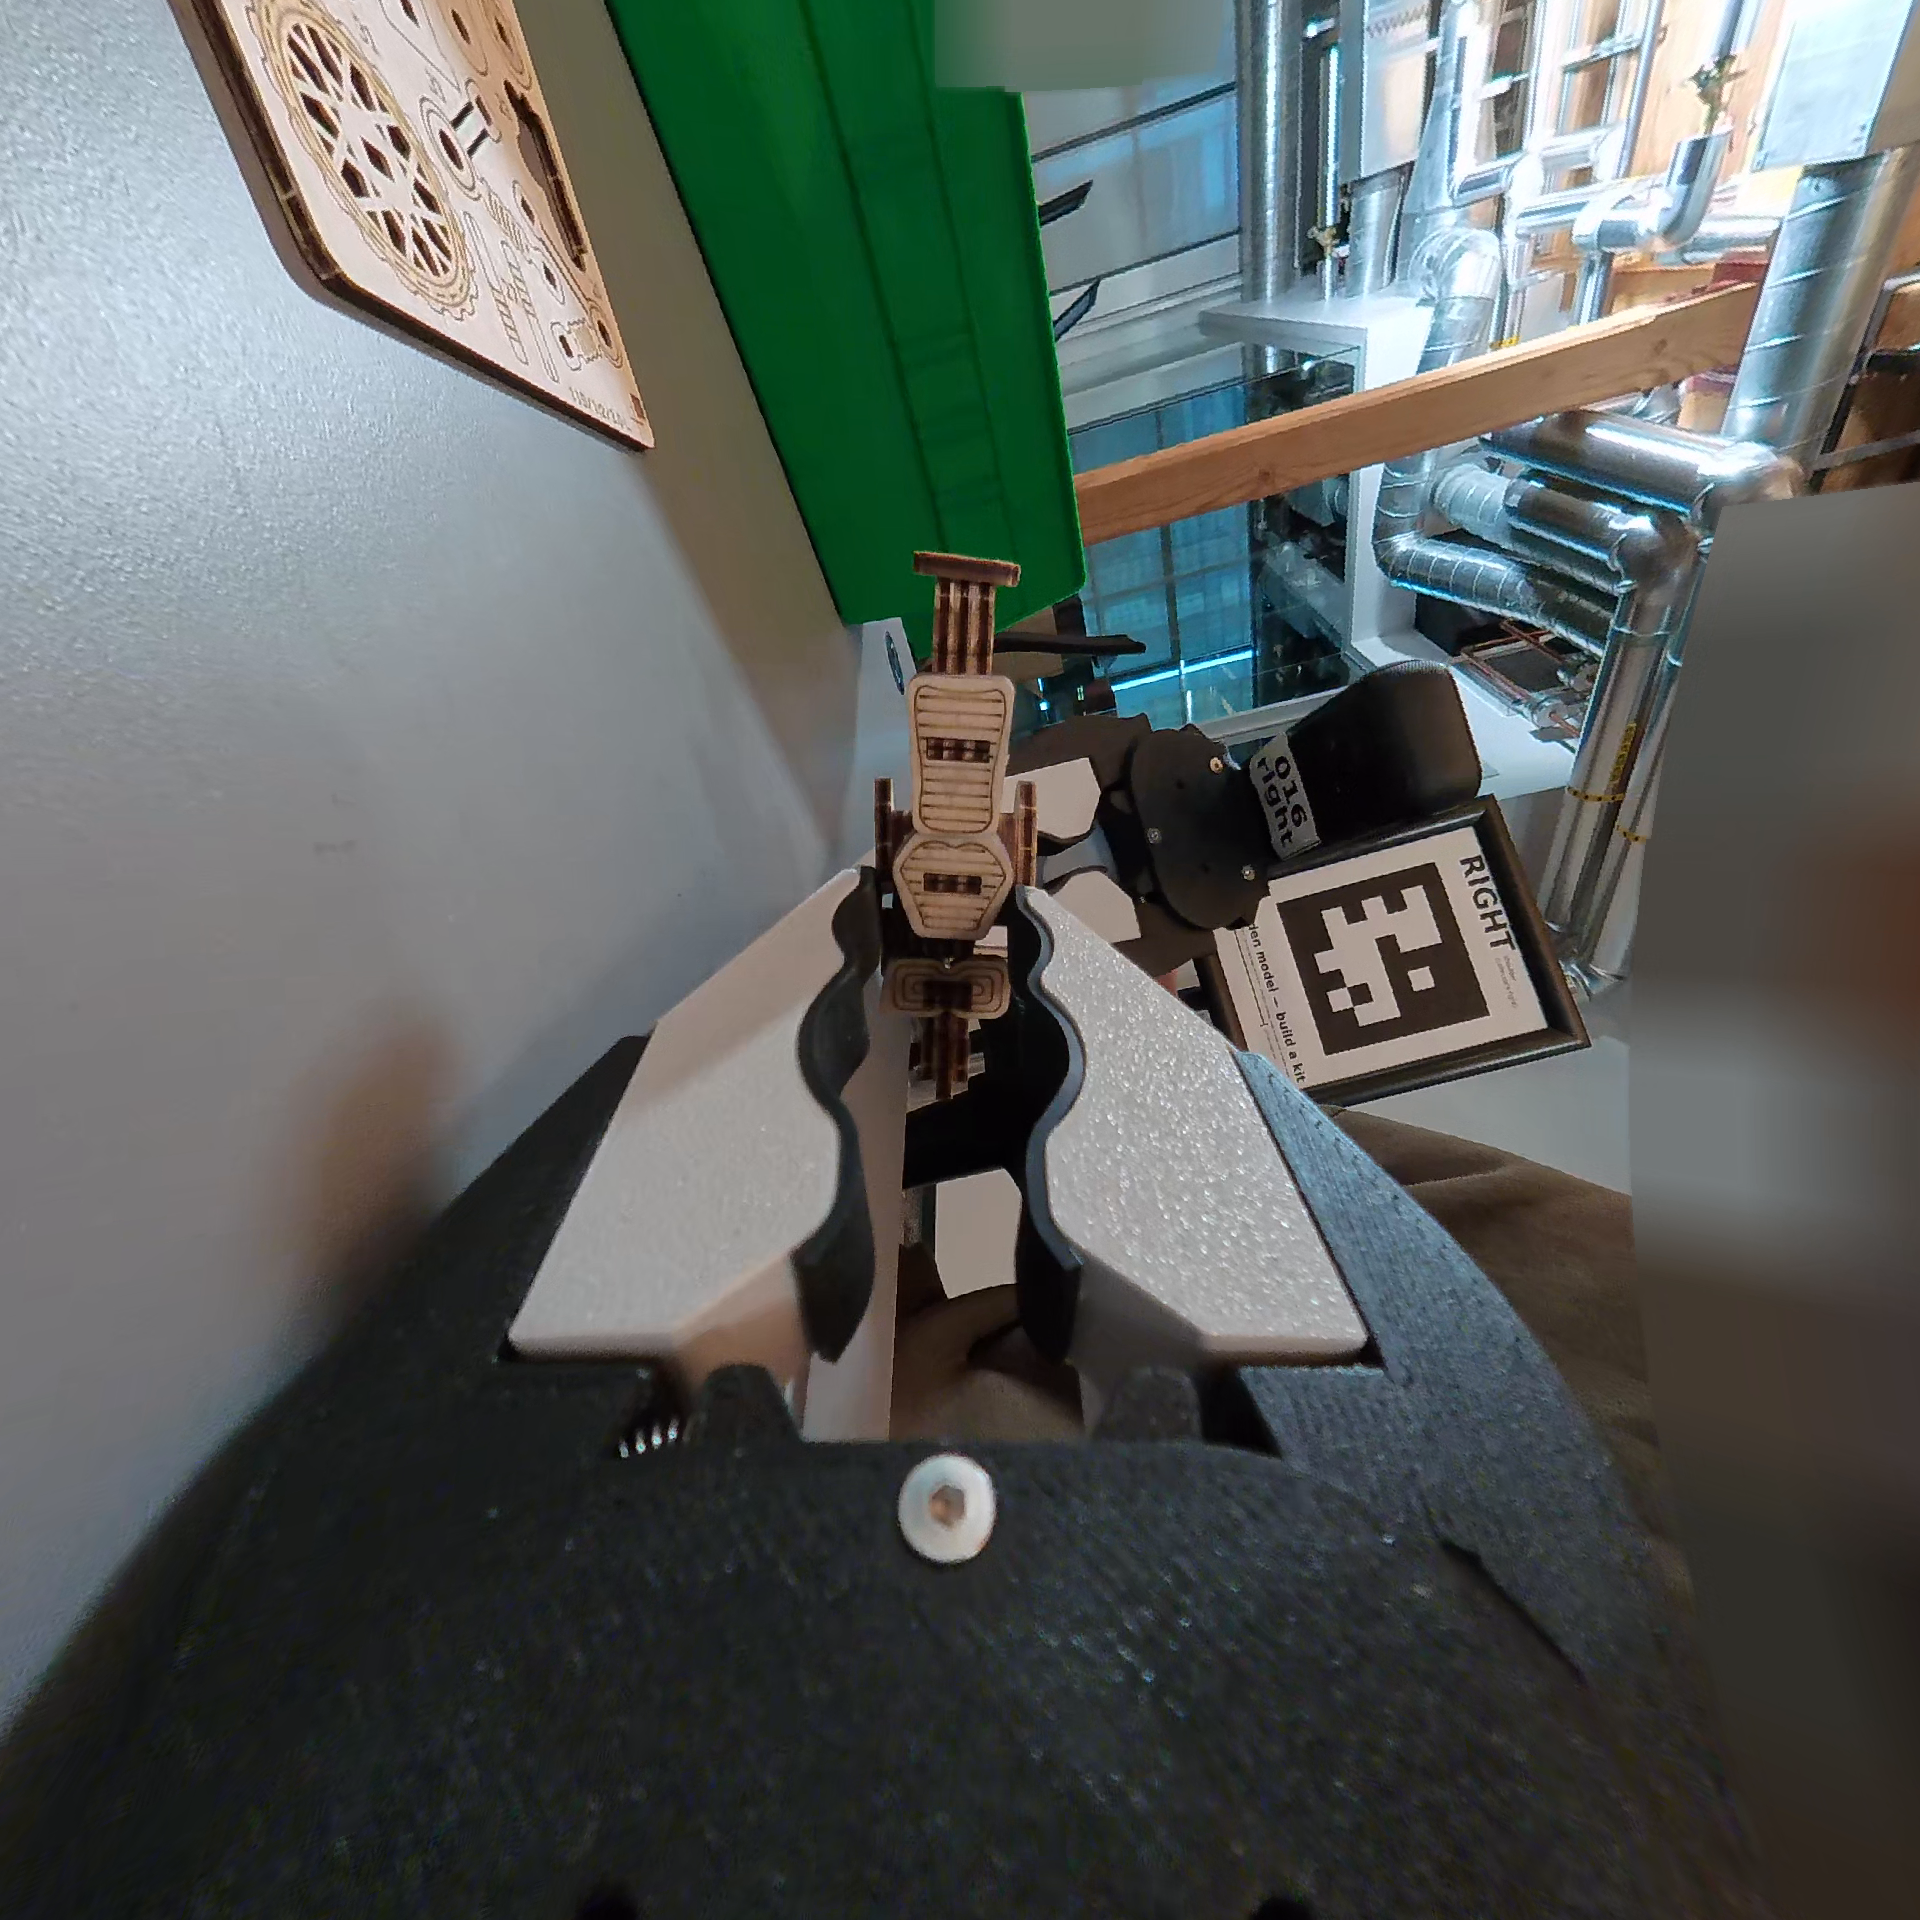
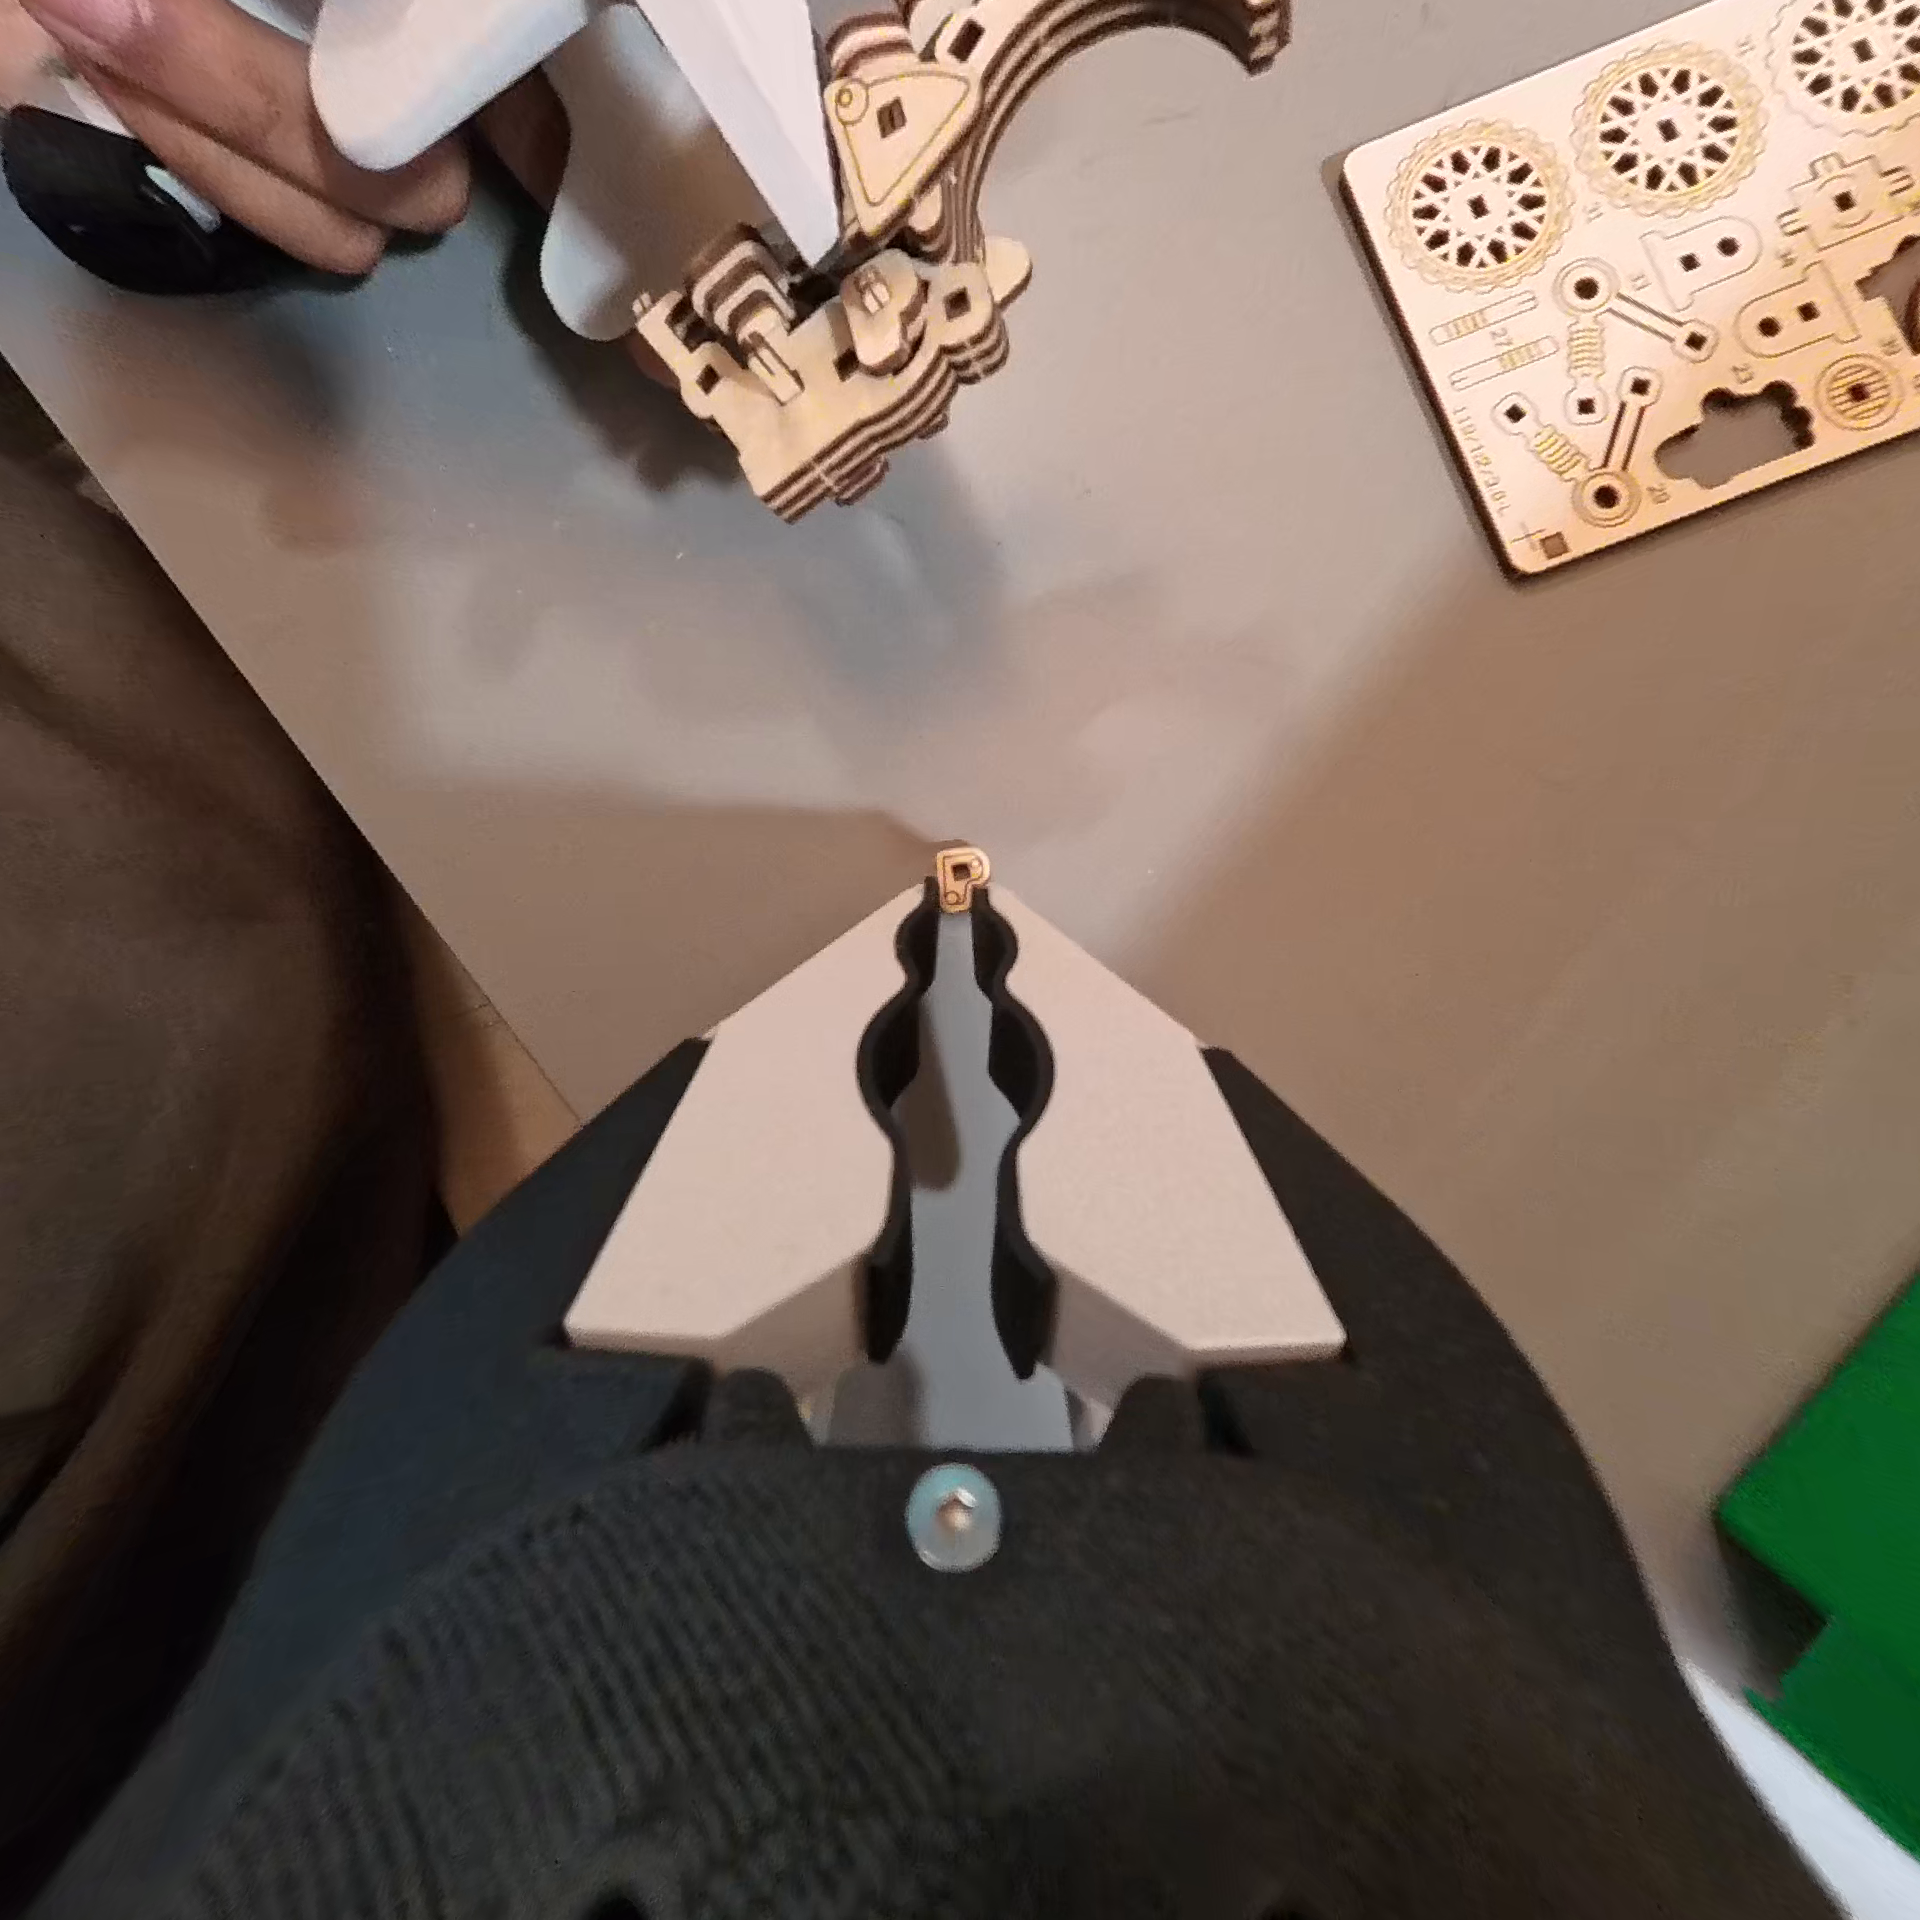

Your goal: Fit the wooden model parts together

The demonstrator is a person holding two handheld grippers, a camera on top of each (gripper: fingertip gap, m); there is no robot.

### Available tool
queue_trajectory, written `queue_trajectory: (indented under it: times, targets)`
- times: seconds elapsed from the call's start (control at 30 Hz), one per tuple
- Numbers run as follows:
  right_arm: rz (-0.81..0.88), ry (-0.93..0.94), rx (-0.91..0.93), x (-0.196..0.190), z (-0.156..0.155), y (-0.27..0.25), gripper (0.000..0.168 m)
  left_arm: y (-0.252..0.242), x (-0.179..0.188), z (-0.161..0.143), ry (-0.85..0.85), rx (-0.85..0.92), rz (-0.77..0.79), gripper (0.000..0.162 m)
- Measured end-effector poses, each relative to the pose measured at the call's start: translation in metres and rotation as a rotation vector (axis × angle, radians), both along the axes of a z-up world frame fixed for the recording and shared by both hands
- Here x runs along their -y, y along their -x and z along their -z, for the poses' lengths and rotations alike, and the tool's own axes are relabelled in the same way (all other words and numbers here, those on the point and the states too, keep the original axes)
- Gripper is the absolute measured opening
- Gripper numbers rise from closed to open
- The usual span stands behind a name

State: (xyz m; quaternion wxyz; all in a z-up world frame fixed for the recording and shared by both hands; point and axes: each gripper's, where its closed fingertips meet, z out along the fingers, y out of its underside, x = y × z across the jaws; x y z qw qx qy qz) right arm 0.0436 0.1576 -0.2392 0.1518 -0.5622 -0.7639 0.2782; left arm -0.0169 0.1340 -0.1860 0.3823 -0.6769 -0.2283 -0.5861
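In the left wrist view, a flat wooden sheet [image 1: 416, 197] with wheel shapes cut in it lies in the upper left on the grey table [image 1: 260, 727]. Just right of it is a green box [image 1: 883, 291]. In the middle of the frame, the left gripper [image 1: 951, 914] is clamped tight on the wooden model [image 1: 954, 831]. The model stands up out of the tips, with a thin stem and a small cap on top. To the right, behind the model, is the dark body of the right gripper [image 1: 1226, 831]. Beside it, a framed card [image 1: 1403, 945] with a black and white square pattern leans at the right. Shiny silver pipes [image 1: 1558, 520] fill the upper right.

In the right wrist view, a hand [image 2: 260, 135] shows in the upper left, holding the left gripper [image 2: 821, 249]. Its white fingers [image 2: 769, 114] pinch the wooden model [image 2: 862, 312], which is made of many thin layers and hangs above the table [image 2: 1351, 831] in the top middle. Lower down, in the middle of the frame, the right gripper [image 2: 961, 899] is squeezed on a tiny wooden piece [image 2: 961, 878] at its very tips. The tiny piece is well apart from the model. The wooden sheet [image 2: 1662, 312] lies in the upper right. A corner of the green box [image 2: 1839, 1538] shows in the lower right.
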Motion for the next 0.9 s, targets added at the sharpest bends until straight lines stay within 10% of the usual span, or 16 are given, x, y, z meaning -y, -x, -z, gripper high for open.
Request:
queue_trajectory:
  times: [0.33, 0.9]
  targets:
    - [-0.021, -0.045, -0.265, 0.027, -0.063, 0.031, 0.004, -0.009, 0.002, 0.004, 0.019, -0.026, 0.052, 0.022]
    - [0.024, -0.176, -0.035, 0.017, -0.048, 0.031, 0.004, -0.023, 0.002, 0.015, 0.021, -0.237, 0.085, 0.022]
